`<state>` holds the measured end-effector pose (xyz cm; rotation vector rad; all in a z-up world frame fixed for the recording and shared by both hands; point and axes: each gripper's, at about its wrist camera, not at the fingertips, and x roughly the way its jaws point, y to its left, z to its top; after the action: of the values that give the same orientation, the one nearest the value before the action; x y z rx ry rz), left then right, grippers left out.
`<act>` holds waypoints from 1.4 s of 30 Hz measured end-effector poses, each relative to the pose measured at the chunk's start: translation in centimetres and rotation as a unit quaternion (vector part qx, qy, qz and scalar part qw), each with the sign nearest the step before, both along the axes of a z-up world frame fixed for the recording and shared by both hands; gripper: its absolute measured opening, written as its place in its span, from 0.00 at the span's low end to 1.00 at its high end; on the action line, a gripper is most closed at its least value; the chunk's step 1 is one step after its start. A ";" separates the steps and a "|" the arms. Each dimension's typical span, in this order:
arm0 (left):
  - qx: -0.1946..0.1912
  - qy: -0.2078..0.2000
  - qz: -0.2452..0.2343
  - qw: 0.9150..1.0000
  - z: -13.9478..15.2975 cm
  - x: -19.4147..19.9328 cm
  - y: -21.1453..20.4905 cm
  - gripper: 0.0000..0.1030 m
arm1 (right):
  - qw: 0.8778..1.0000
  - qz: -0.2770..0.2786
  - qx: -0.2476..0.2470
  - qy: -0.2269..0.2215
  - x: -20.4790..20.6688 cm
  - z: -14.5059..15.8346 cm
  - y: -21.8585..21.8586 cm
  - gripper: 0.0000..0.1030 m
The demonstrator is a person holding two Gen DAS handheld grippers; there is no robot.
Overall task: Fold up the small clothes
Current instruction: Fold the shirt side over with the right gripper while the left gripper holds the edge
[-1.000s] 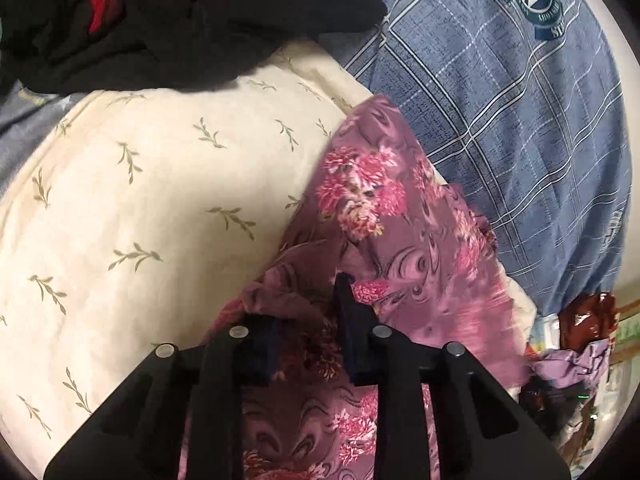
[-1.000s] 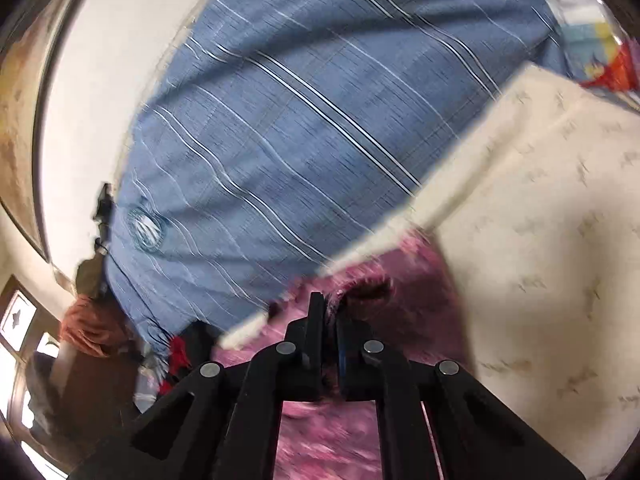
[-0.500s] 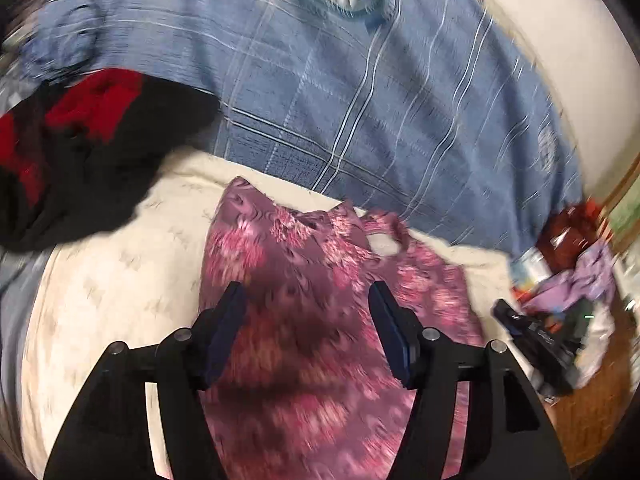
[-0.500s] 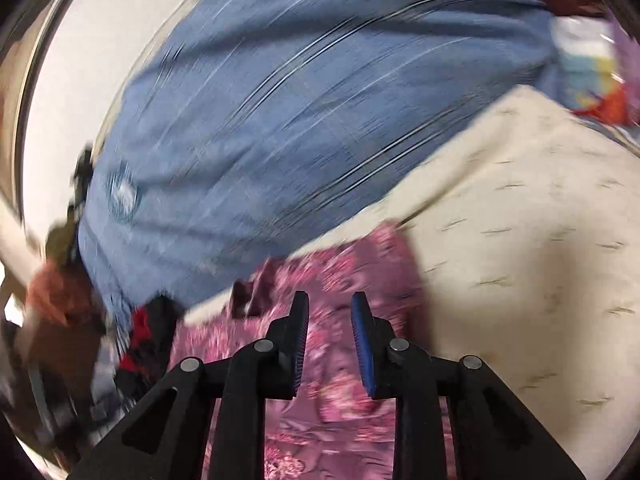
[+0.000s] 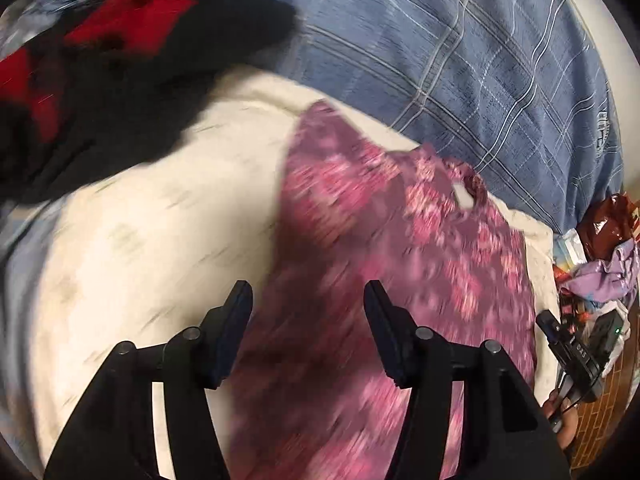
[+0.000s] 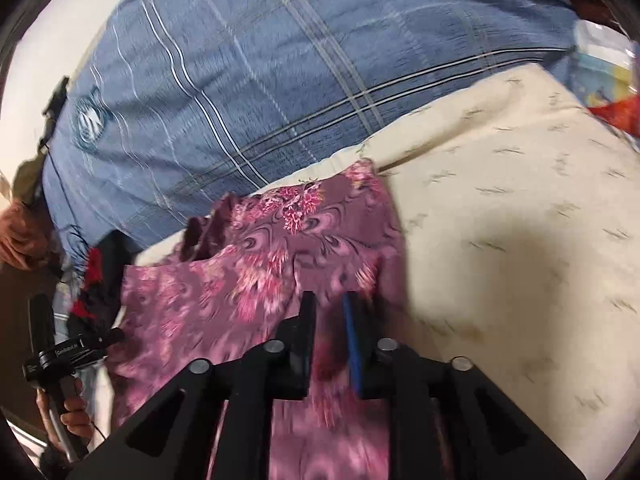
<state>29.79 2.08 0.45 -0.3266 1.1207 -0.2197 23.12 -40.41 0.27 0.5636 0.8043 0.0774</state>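
A purple garment with pink flowers [image 5: 384, 248] lies spread on a cream leaf-print pillow [image 5: 152, 232]; it also shows in the right wrist view [image 6: 256, 272] on the same pillow [image 6: 500, 220]. My left gripper [image 5: 308, 304] is open wide above the garment's near part and holds nothing. My right gripper [image 6: 329, 314] is open by a narrow gap just above the garment's right edge, with no cloth between its fingers.
A blue checked sheet [image 5: 460, 60] lies behind the pillow. A black and red garment [image 5: 100, 60] is heaped at the back left. Bags and clutter [image 5: 600, 248] sit at the right edge. The other hand-held gripper [image 6: 60, 352] shows at the left.
Both grippers have let go of the flowered garment and drawn back from it. The left one has opened wide, the right one a little. The garment now lies flat.
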 end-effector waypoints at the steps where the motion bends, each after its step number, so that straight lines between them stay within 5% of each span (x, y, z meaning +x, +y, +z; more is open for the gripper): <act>1: -0.002 0.004 -0.004 1.000 0.0 -1.3 0.7 0.55 | 1.000 0.008 0.010 0.000 -0.9 0.1 0.1 0.28; 6: 0.041 0.071 -0.056 0.995 -3.1 -9.0 0.7 0.55 | 0.997 0.058 -0.005 0.048 -8.0 -2.9 0.5 0.23; 8: 0.076 0.041 -0.071 0.994 -2.6 -12.3 0.7 0.55 | 0.998 0.045 0.003 0.040 -11.1 -2.8 -0.1 0.22; 11: 0.015 0.063 -0.091 0.994 -2.9 -15.4 0.8 0.55 | 0.999 0.008 0.032 0.043 -15.1 -2.5 -1.8 0.33; 17: -0.029 0.089 -0.069 0.993 -4.1 -20.6 2.5 0.57 | 0.998 -0.026 0.022 0.061 -21.3 -3.7 -3.7 0.41; 28: -0.040 0.097 -0.098 0.990 -6.2 -25.5 0.5 0.64 | 0.988 0.107 0.035 0.104 -25.1 -6.0 1.0 0.49; 30: -0.048 0.092 -0.099 0.990 -6.2 -25.9 0.8 0.49 | 0.985 0.125 0.023 0.114 -25.2 -6.1 1.7 0.49; 32: -0.045 0.093 -0.095 0.990 -6.4 -25.9 1.0 0.16 | 0.983 0.140 0.012 0.118 -25.3 -6.2 2.3 0.46; 33: -0.049 0.096 -0.091 0.990 -6.4 -25.9 1.4 0.09 | 0.983 0.140 -0.001 0.117 -25.5 -6.2 2.3 0.43; 35: -0.075 0.101 -0.086 0.988 -6.4 -25.9 2.0 0.06 | 0.980 0.153 -0.028 0.121 -25.6 -6.1 2.6 0.07; 39: -0.116 0.075 -0.095 0.986 -4.5 -26.4 2.3 0.05 | 0.978 0.185 -0.033 0.090 -26.3 -4.5 2.8 0.07; 42: -0.157 0.048 -0.092 0.982 -2.6 -26.4 2.8 0.05 | 0.983 0.180 0.024 0.031 -26.6 -1.8 2.0 0.06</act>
<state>3.36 4.86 -2.13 -0.5184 1.2138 -0.5519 -3.52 -38.40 -1.54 0.4617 0.9617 0.4148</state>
